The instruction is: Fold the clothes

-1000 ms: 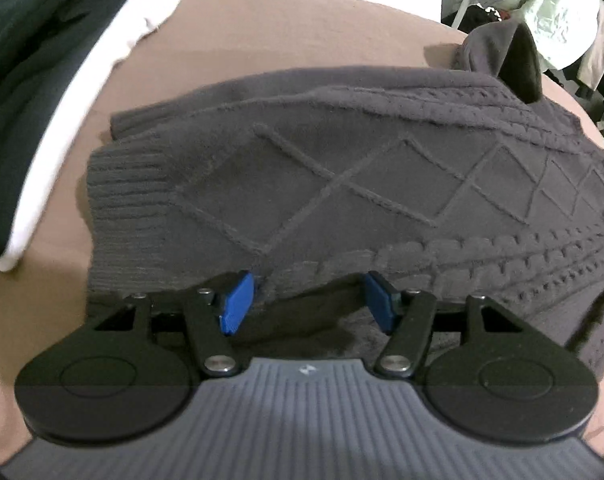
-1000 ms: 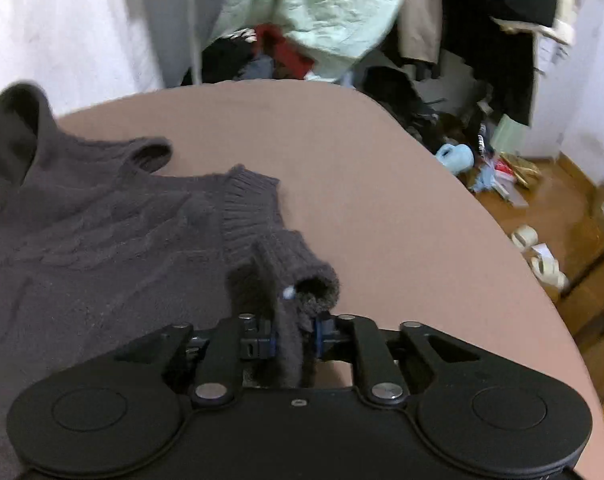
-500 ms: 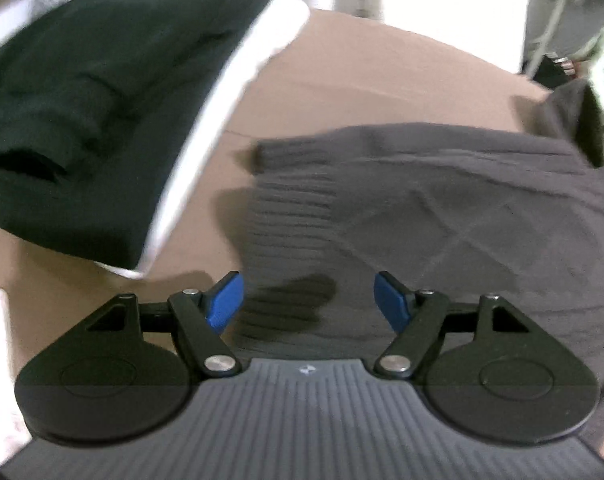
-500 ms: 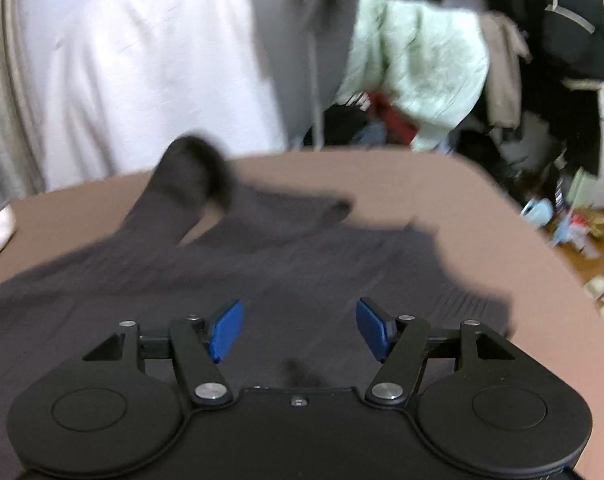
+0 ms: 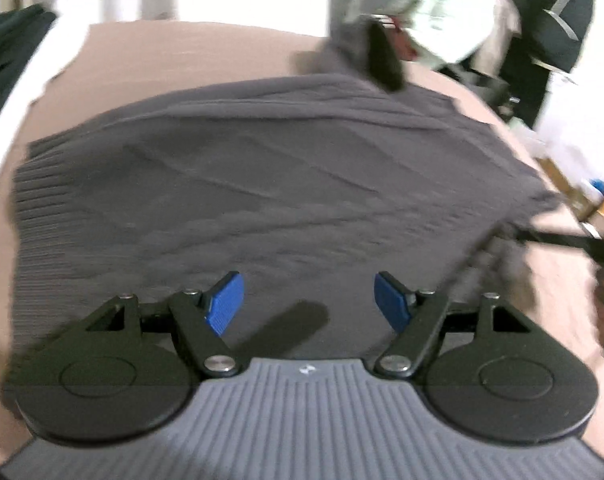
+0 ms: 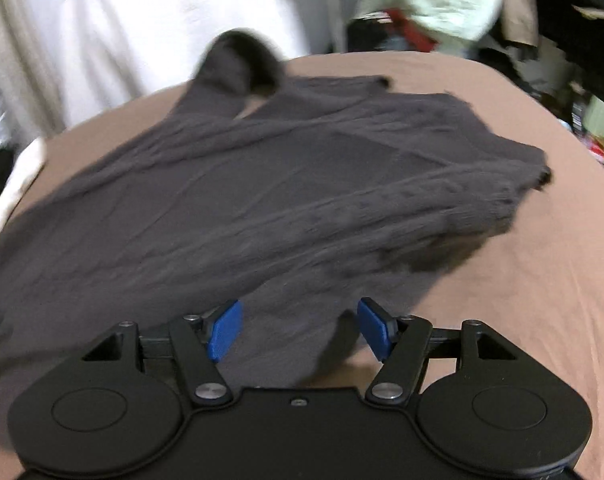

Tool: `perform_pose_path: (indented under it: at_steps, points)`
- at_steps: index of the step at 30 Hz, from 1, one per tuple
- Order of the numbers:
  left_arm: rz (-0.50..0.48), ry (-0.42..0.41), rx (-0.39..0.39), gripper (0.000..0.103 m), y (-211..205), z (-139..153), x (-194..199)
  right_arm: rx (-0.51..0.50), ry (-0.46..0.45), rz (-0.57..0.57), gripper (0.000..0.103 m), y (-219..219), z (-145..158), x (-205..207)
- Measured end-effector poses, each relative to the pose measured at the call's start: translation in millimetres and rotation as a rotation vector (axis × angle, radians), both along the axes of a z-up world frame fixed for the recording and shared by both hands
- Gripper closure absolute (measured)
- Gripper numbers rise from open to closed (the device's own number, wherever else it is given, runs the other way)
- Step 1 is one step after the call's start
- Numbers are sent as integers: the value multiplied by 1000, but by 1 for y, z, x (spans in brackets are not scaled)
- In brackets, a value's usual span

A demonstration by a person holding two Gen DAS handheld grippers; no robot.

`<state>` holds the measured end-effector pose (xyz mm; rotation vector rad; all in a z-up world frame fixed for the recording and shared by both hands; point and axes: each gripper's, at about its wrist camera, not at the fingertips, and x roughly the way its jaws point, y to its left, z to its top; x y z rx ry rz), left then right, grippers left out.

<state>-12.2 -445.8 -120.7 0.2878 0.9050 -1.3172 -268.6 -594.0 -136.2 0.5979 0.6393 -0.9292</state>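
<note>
A dark grey cable-knit sweater (image 5: 261, 168) lies spread on the brown table, with its ribbed hem at the left in the left wrist view. It also shows in the right wrist view (image 6: 241, 200), with one sleeve folded across the body and a cuff (image 6: 502, 204) at the right. My left gripper (image 5: 308, 306) is open and empty, above the sweater's near edge. My right gripper (image 6: 299, 328) is open and empty, above the near edge too. Both views are motion-blurred.
The brown table (image 6: 522, 280) curves off to the right. A folded black and white garment (image 5: 17, 64) lies at the table's far left. Hanging clothes and clutter (image 6: 442, 4) stand beyond the table's far right. The other gripper (image 5: 582, 244) shows at the right edge of the left wrist view.
My right gripper has let go of the sleeve cuff and opened, then drawn back. My left gripper stayed open and swung from the hem side toward the middle of the sweater.
</note>
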Motion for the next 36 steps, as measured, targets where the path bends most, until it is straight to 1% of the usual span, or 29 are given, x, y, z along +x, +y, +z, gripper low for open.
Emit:
perform_pose_path:
  at_steps: [2, 4, 5, 6, 7, 8, 11, 14, 16, 18, 19, 20, 21, 22, 23, 24, 25, 26, 27, 28, 29, 30, 31, 32, 34, 36]
  points:
    - [-20, -8, -16, 24, -1, -1, -10, -17, -81, -62, 33, -15, -5, -7]
    - [-24, -23, -8, 24, -3, -6, -12, -11, -91, -101, 33, -31, -13, -7]
    - [-21, -23, 0, 24, -4, -8, -11, -11, -94, -124, 40, -36, -17, -9]
    - [-14, -11, 9, 24, -4, -10, -9, -12, -96, -146, 52, -40, -21, -12]
    - [-7, 1, 19, 24, -3, -11, -8, -25, -88, -158, 79, -36, -19, -18]
    - [-2, 13, 24, 24, -3, -12, -6, -38, -82, -170, 90, -32, -18, -25]
    - [-8, 44, 8, 24, 0, -10, 5, -35, -103, -219, 91, -13, -15, -60]
    - [-57, 66, -4, 24, -1, -8, 4, -47, -5, -225, 92, -4, -23, -80]
    - [-107, 71, 10, 24, -2, -10, -6, -47, 25, -236, 93, 0, -29, -90]
    - [-155, 66, 25, 24, -4, -12, -16, -41, 16, -250, 93, 1, -29, -97]
    - [-173, 42, 34, 23, -5, -14, -24, -32, 3, -249, 93, 0, -30, -99]
    - [-192, 17, 43, 19, -6, -16, -31, -23, -12, -249, 91, -1, -31, -100]
    - [-204, -13, 50, 18, -8, -18, -38, 3, -58, -255, 89, -5, -33, -103]
    - [-205, -52, 53, 18, -9, -20, -44, 38, -129, -273, 81, -8, -35, -108]
    - [-204, -88, 56, 18, -11, -22, -49, 72, -200, -290, 69, -10, -38, -112]
    - [-201, -114, 58, 18, -13, -24, -51, 107, -271, -306, 61, -13, -41, -116]
    - [-201, -132, 61, 18, -15, -27, -51, 134, -336, -303, 47, -15, -46, -118]
    - [-203, -142, 65, 18, -16, -30, -50, 150, -370, -293, 41, -17, -49, -117]
    - [-207, -137, 69, 16, -17, -32, -49, 157, -378, -284, 40, -17, -52, -112]
    - [-213, -127, 75, 14, -19, -36, -47, 156, -364, -270, 39, -19, -54, -105]
    - [-223, -108, 84, 10, -20, -40, -45, 125, -336, -237, 38, -20, -53, -97]
    - [-228, -95, 94, 10, -21, -43, -44, 94, -307, -204, 40, -21, -52, -89]
    - [-224, -92, 107, 10, -22, -45, -45, 62, -278, -173, 70, -22, -51, -82]
    - [-223, -91, 117, 9, -21, -46, -46, 1, -227, -167, 93, -17, -42, -76]
    - [-234, -96, 128, 9, -17, -43, -52, -120, -127, -157, 93, -8, -25, -64]
    - [-274, -100, 133, 9, -10, -35, -57, -172, -65, -171, 94, 6, -6, -66]
